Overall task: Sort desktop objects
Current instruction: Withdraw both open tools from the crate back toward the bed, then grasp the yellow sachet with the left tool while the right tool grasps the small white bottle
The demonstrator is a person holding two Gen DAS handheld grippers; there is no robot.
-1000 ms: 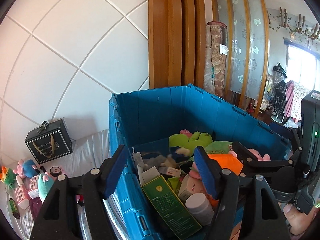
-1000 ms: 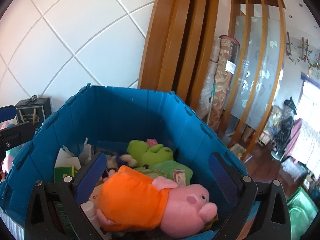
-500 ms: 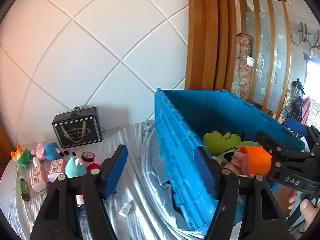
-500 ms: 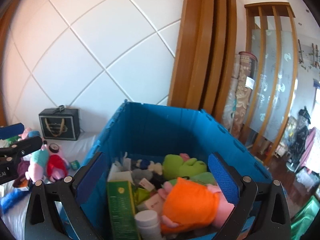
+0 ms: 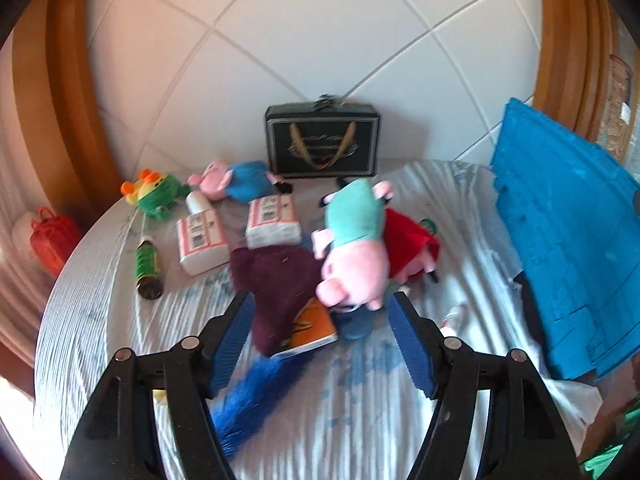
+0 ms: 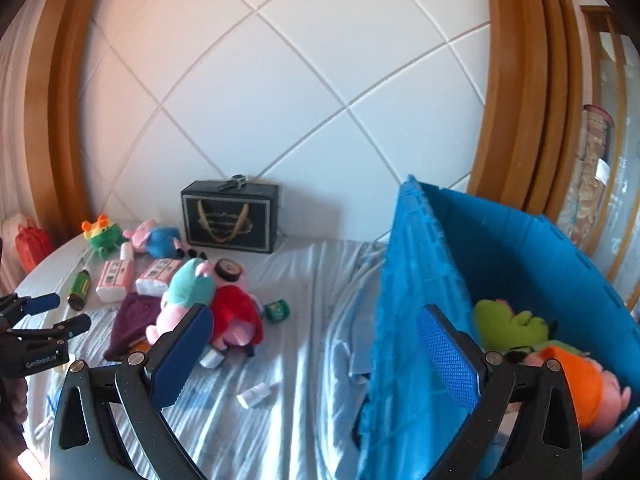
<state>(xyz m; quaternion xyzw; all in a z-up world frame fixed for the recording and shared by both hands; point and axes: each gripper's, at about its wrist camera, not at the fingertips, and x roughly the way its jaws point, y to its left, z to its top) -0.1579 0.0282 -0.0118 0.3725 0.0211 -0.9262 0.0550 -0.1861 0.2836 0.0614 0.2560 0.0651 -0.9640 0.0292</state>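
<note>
White-sheeted table (image 5: 100, 320) meets diamond-tiled wall (image 6: 304, 92).

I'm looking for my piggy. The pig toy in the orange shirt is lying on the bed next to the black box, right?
Not quite. The pig toy in the orange shirt is lying inside the blue bin, not on the bed. The right wrist view shows it there, far from the black box.

Left hand-held gripper (image 5: 322, 344) jaws spread wide, nothing between. Right hand-held gripper (image 6: 316, 356) likewise, jaws wide apart.
</note>
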